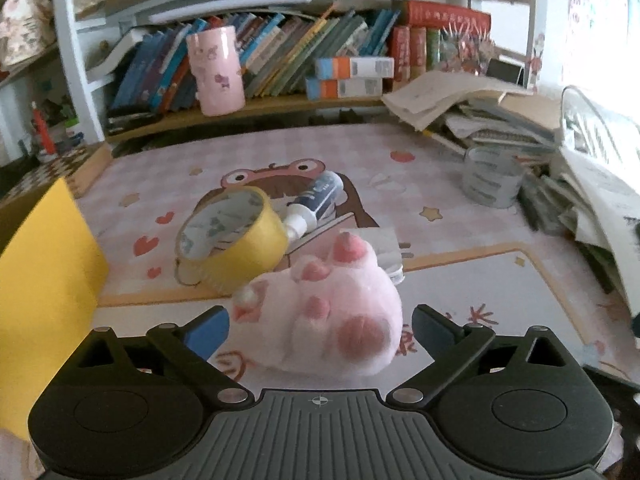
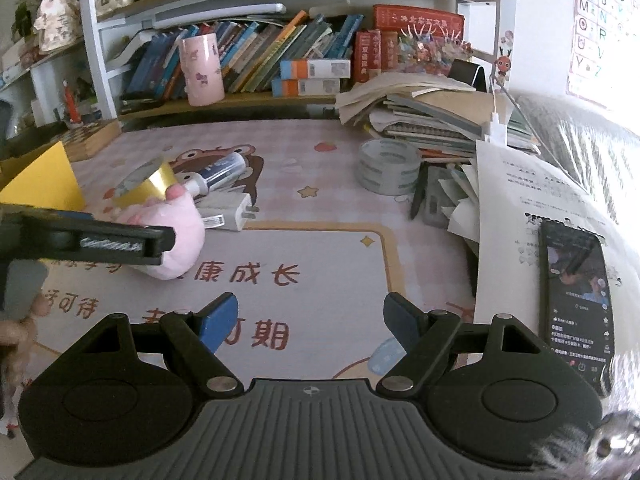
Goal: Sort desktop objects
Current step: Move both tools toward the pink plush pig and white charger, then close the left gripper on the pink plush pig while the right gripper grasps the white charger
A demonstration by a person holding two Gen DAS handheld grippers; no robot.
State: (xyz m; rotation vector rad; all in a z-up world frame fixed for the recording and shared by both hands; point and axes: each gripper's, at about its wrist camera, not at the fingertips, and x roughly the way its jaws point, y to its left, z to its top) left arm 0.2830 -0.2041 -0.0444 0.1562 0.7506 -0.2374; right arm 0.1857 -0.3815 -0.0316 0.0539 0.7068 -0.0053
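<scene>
Left gripper [image 1: 320,316]: jaws spread wide on either side of the pink plush paw [image 1: 340,308], neither blue pad pressing on it; from the right wrist view its black finger [image 2: 120,240] crosses in front of the paw.
Right gripper [image 2: 310,320]: jaws apart with nothing between them, over a bare stretch of the desk mat [image 2: 320,248].
Pink plush paw: lies on the mat, sole and pink toe pads turned up, just in front of the left gripper.
Yellow tape roll [image 1: 232,236]: tilted, propped against the far side of the paw, its lower edge on the mat.
Tube [image 1: 316,200]: dark body with a white cap, lying on the mat behind the yellow roll, the cap end touching it.
White charger [image 2: 228,212]: flat on the mat just beside the paw, prongs pointing right.
Clear tape rolls [image 2: 388,168]: stacked near the pile of papers and notebooks [image 2: 420,112], well apart from the paw.
Yellow box [image 1: 44,280]: at the left edge of the desk, near the left gripper.
Phone [image 2: 576,292]: screen lit, lying on a printed sheet at the right.
Pink cylinder [image 1: 216,70]: upright on the shelf in front of the leaning books.
</scene>
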